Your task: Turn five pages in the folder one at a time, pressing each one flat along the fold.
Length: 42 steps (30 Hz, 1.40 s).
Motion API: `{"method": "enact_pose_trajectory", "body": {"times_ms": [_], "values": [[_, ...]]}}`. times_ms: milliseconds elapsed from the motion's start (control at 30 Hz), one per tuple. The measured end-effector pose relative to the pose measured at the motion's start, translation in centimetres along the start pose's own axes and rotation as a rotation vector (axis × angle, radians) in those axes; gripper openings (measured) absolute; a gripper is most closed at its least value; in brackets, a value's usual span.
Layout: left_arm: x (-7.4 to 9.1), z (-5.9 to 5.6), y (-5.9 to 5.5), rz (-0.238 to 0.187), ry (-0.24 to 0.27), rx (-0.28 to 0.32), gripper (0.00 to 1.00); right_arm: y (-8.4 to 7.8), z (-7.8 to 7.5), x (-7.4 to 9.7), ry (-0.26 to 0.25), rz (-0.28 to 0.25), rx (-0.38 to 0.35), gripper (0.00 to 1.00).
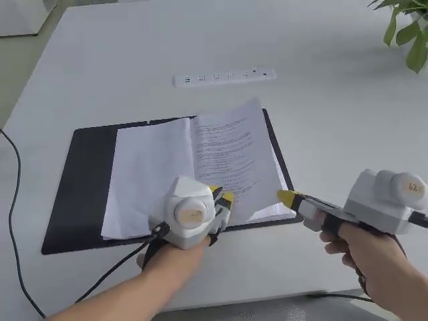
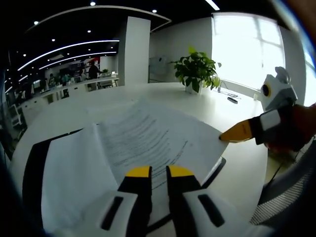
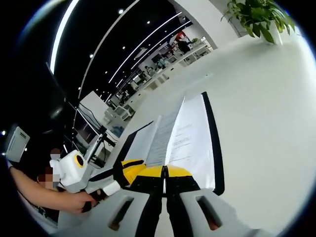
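A black folder [image 1: 80,187] lies open on the white table, with a blank sheet [image 1: 147,174] on the left and a printed page [image 1: 231,154] on the right. My left gripper [image 1: 221,195] hovers at the near end of the fold; its yellow-tipped jaws [image 2: 158,172] stand a narrow gap apart with nothing between them. The right gripper [image 1: 286,196] is shut, and its yellow tip [image 2: 224,137] touches the slightly lifted lower right corner of the printed page [image 2: 148,138]. In the right gripper view, the shut jaws [image 3: 165,170] point along the folder [image 3: 211,143].
A white power strip [image 1: 224,77] lies on the table beyond the folder. A potted plant [image 1: 408,33] stands at the far right corner. A black cable [image 1: 13,200] runs along the left side. The table's near edge is just below both hands.
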State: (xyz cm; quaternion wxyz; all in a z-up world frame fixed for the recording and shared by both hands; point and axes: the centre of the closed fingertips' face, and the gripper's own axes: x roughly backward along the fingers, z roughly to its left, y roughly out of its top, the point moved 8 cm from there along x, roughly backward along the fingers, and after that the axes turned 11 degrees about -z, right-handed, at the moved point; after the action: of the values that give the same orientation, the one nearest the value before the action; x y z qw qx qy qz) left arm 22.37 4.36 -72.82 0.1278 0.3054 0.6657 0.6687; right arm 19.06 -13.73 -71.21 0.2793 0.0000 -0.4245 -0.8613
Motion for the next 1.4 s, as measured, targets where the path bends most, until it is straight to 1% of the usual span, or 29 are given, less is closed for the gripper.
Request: {"method": "enact_pose_trajectory", "body": {"times_ms": [100,133,200,233,300,333,433,467,533,600,667,700,767,833,867,967,1000,1033,1100,1167,1200,1267,1300,1400], "values": [[1.2,0.4,0.7,-0.001,-0.006,0.004,0.10,0.2,0.9,0.0,0.024,-0.014,-0.007,0.00],[1.7,0.7,1.0,-0.011,-0.005,-0.001,0.11,0.3,1.2,0.0,0.034,-0.018,-0.012,0.00],[2.6,1.2,1.5,-0.019,-0.004,0.016,0.11,0.5,2.0,0.0,0.058,-0.029,-0.021,0.00],[2.7,1.3,1.6,-0.021,-0.005,0.017,0.12,0.6,2.4,-0.1,0.071,-0.035,-0.020,0.00],[3.8,1.8,2.2,-0.030,-0.014,0.028,0.15,0.7,3.3,-0.2,0.096,-0.037,-0.016,0.00],[4.2,1.9,2.4,-0.036,-0.017,0.029,0.15,0.8,4.0,-0.4,0.120,-0.041,-0.013,0.00],[5.5,2.6,2.9,-0.039,-0.011,0.035,0.16,1.0,5.3,-0.8,0.151,-0.046,-0.008,0.00],[6.1,2.9,3.2,-0.053,-0.007,0.037,0.16,1.1,6.1,-1.0,0.177,-0.053,-0.011,0.00],[6.9,3.4,3.6,-0.057,0.001,0.034,0.16,1.1,7.1,-1.3,0.201,-0.051,-0.010,0.00],[7.8,4.2,4.2,-0.081,0.016,0.048,0.16,1.1,8.6,-1.8,0.249,-0.054,-0.007,0.00],[8.7,5.0,4.5,-0.081,0.026,0.046,0.16,0.8,10.0,-2.4,0.283,-0.043,-0.003,0.00],[9.2,5.4,4.8,-0.095,0.034,0.045,0.16,0.7,10.9,-2.8,0.308,-0.040,0.005,0.00],[10.0,6.1,5.1,-0.097,0.043,0.037,0.16,0.3,12.4,-3.6,0.339,-0.030,0.004,0.00],[10.9,7.0,5.3,-0.106,0.062,0.041,0.16,-0.1,13.4,-4.3,0.355,-0.016,0.014,0.00],[11.5,7.5,5.4,-0.109,0.071,0.038,0.17,-0.4,14.2,-4.9,0.373,-0.006,0.010,0.00],[12.6,8.7,5.5,-0.105,0.093,0.025,0.19,-1.0,15.2,-6.2,0.392,0.017,0.020,0.00],[13.1,9.2,5.5,-0.107,0.101,0.036,0.19,-1.2,15.5,-6.6,0.398,0.027,0.014,0.00],[13.3,9.4,5.5,-0.107,0.104,0.038,0.20,-1.5,15.8,-7.0,0.403,0.037,0.017,0.00],[14.2,10.2,5.5,-0.109,0.122,0.031,0.20,-2.2,16.8,-7.8,0.414,0.058,0.032,0.00],[15.1,11.0,5.4,-0.107,0.135,0.035,0.20,-2.7,17.1,-8.9,0.422,0.079,0.040,0.00],[15.4,11.4,5.3,-0.103,0.144,0.029,0.21,-3.2,17.5,-9.4,0.425,0.092,0.043,0.00],[16.3,12.2,5.2,-0.103,0.156,0.031,0.20,-4.0,18.0,-10.0,0.424,0.111,0.050,0.00],[16.8,12.6,5.0,-0.097,0.170,0.027,0.20,-4.5,18.2,-10.4,0.424,0.120,0.053,0.00],[17.7,13.5,4.7,-0.093,0.190,0.032,0.20,-5.8,18.7,-11.6,0.416,0.156,0.066,0.00]]}}
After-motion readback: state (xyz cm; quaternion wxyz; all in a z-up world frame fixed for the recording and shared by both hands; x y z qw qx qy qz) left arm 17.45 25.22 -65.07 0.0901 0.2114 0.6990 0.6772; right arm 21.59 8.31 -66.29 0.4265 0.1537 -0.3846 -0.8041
